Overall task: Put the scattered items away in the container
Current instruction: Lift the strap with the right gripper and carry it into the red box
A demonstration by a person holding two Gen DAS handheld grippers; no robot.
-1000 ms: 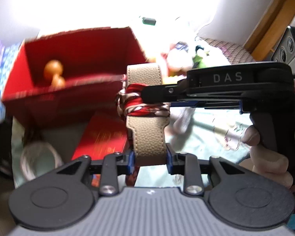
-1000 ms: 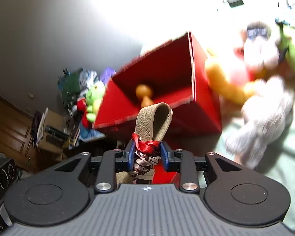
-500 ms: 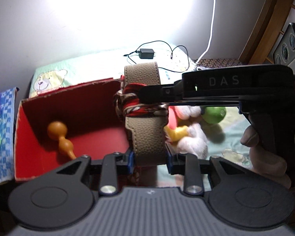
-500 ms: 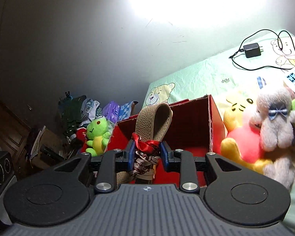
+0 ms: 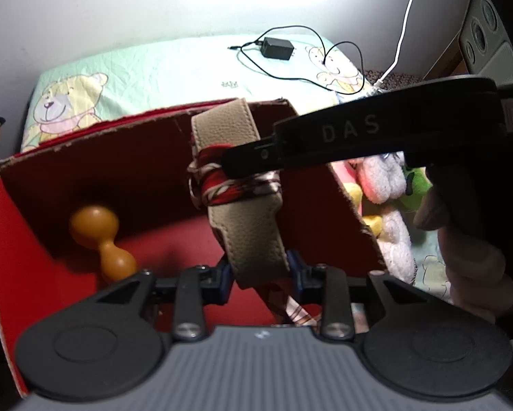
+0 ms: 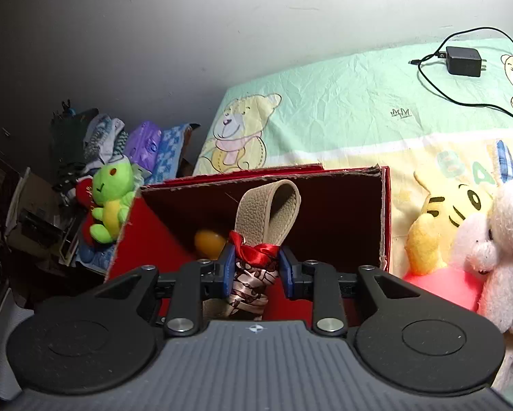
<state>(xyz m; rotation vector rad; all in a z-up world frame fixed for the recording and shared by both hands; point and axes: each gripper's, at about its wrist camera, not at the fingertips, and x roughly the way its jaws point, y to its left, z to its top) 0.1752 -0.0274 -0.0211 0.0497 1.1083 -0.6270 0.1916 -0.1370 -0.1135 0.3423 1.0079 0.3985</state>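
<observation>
The beige leather strap point(image 5: 253, 226) is held at two places, above the open red box point(image 5: 85, 171); its lower end is set between the blue pads of the left gripper point(image 5: 260, 272), whose jaws have just been opening a little, with the strap between them; whether the pads press on the leather cannot be told, since a narrow gap seems to show at the right pad; further ahead of the left gripper, the red and white patterned scarf point(image 5: 236, 188) is seen wound around the strap, and there the right gripper point(image 6: 256, 267) is closed on that wrapped part, coming in from the right side of the left view; in the right wrist view the strap's loop point(image 6: 270, 212) rises just ahead of the pads, with the scarf's red knot point(image 6: 256, 251) caught between them and its patterned tail hanging below; the jaws are set narrow, clamped on the bundle; an orange gourd-shaped toy point(image 5: 100, 236) lies on the box floor, ahead and to the left of the left gripper; plush toys, a yellow one point(image 6: 438, 226) and a white one point(image 6: 503, 250), lie outside the box, to the right of the right gripper, on the bear-printed sheet point(image 6: 342, 102); a black charger point(image 6: 462, 61) with its cable rests on the sheet far ahead; a green plush point(image 6: 111, 202) sits beyond the box's left wall
</observation>
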